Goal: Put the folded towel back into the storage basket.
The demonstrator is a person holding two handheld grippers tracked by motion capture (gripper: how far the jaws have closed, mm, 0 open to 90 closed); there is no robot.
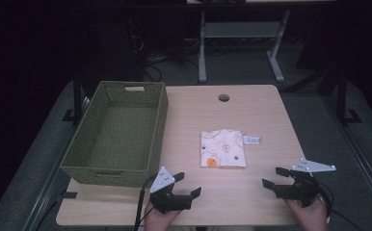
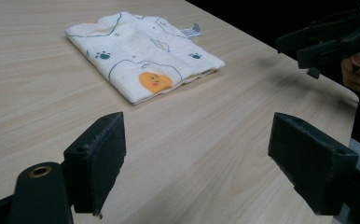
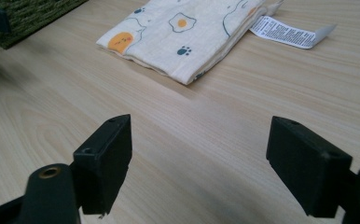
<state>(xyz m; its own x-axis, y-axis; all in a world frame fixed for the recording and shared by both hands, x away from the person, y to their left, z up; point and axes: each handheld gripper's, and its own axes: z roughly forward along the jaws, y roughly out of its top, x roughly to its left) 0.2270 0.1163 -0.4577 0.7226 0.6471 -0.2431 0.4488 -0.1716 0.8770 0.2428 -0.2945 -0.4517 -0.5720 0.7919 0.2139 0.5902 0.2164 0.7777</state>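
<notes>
Resting low at near table edge, left gripper (image 1: 188, 185) and right gripper (image 1: 272, 177) flank folded cloth (image 1: 222, 148), jaws wide apart, nothing held.

Folded cream cloth (image 1: 222, 148), orange and blue prints, flat mid-table, white tag

cloth (image 1: 223, 148): folded, mid-table | basket (image 1: 118, 166): left | left gripper (image 1: 186, 185), right gripper (image 1: 272, 177): fingers apart, empty

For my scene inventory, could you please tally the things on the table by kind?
Folded patterned cloth, with white label: 1
Green woven basket: 1
Total: 2
</notes>
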